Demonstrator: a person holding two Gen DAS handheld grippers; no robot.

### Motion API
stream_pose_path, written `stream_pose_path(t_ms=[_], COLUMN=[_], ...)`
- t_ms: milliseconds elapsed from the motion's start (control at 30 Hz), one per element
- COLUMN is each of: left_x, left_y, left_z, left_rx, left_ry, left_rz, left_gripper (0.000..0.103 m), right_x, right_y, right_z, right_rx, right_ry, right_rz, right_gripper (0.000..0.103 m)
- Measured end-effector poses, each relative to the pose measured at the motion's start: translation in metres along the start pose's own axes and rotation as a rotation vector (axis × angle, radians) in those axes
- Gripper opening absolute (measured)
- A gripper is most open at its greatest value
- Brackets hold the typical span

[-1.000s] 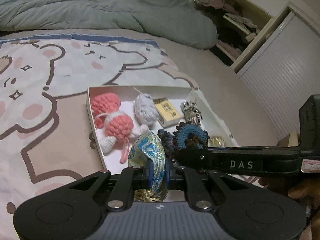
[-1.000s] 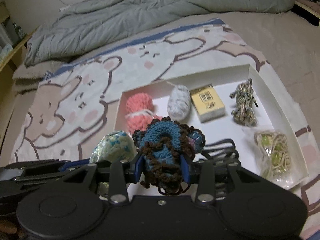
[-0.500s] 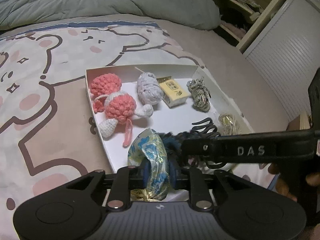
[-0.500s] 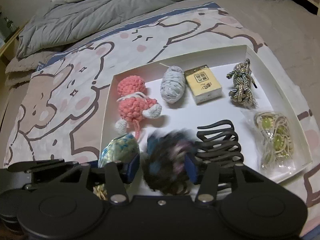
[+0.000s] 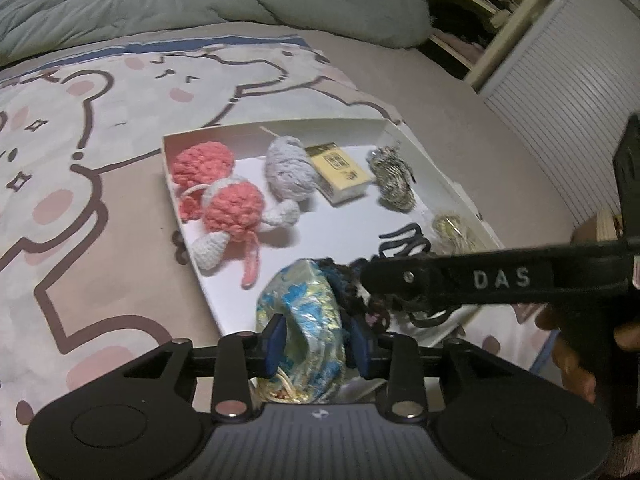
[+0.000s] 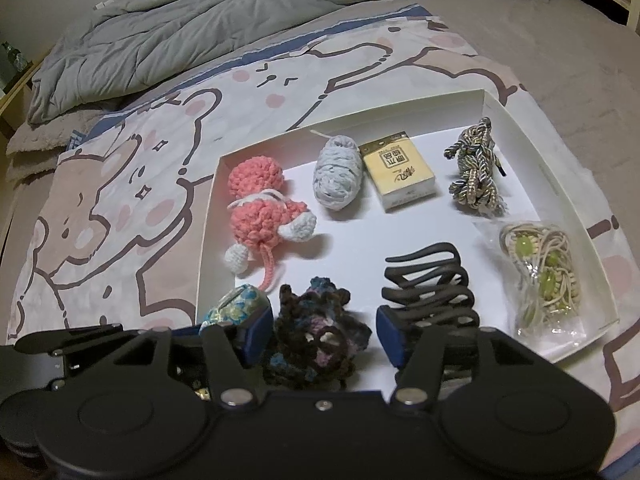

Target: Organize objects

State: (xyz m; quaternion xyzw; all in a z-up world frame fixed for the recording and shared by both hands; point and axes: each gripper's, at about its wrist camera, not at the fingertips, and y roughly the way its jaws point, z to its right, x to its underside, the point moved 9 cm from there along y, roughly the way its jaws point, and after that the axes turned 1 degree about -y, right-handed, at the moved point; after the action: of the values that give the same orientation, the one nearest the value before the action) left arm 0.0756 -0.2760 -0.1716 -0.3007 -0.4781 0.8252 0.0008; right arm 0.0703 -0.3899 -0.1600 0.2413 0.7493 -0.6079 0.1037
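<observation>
White cardboard tray (image 6: 568,184), crowded along its near edge.
Our right gripper (image 6: 324,330) has just been spreading round the dark crocheted scrunchie (image 6: 316,336), pads clear; our left gripper (image 5: 316,338), also widening, barely flanks the blue-gold brocade pouch (image 5: 308,304).

The bed (image 6: 568,60) carries a rumpled grey duvet (image 6: 192,28) at its far end, a cartoon-bear blanket (image 6: 120,184) spread flat, and a shallow white tray (image 6: 560,168) resting on that blanket.

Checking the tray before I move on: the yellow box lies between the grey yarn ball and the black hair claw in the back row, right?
Not quite. In the right wrist view the yellow box lies between the grey yarn ball and the braided cord bundle; the black hair claw lies in the front row.
</observation>
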Motion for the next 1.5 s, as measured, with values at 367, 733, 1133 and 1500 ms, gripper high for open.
stream_pose_path(t_ms=[367,733,1133,1500], left_x=[-0.009,-0.003,-0.014,-0.034], left_y=[-0.001,0.014,-0.01,-0.059], left_z=[-0.008,-0.004,-0.011,-0.04], left_rx=[-0.124,-0.104,-0.133,-0.193], left_ry=[0.055,0.069,0.068,0.037], left_rz=[0.073,0.031,0.078,0.176], left_gripper=[0.013,0.045,0.072,0.088], right_x=[-0.002,-0.005,-0.009,-0.028], right_y=[-0.003,-0.005,-0.014,-0.047], right_z=[-0.001,0.001,0.0,-0.009], right_rx=[-0.01,-0.021,0.014,0.039], right_ry=[0.006,0.024,-0.003,-0.039], right_rz=[0.009,0.021,0.062,0.187], right_gripper=[0.059,0.059,0.063,0.068])
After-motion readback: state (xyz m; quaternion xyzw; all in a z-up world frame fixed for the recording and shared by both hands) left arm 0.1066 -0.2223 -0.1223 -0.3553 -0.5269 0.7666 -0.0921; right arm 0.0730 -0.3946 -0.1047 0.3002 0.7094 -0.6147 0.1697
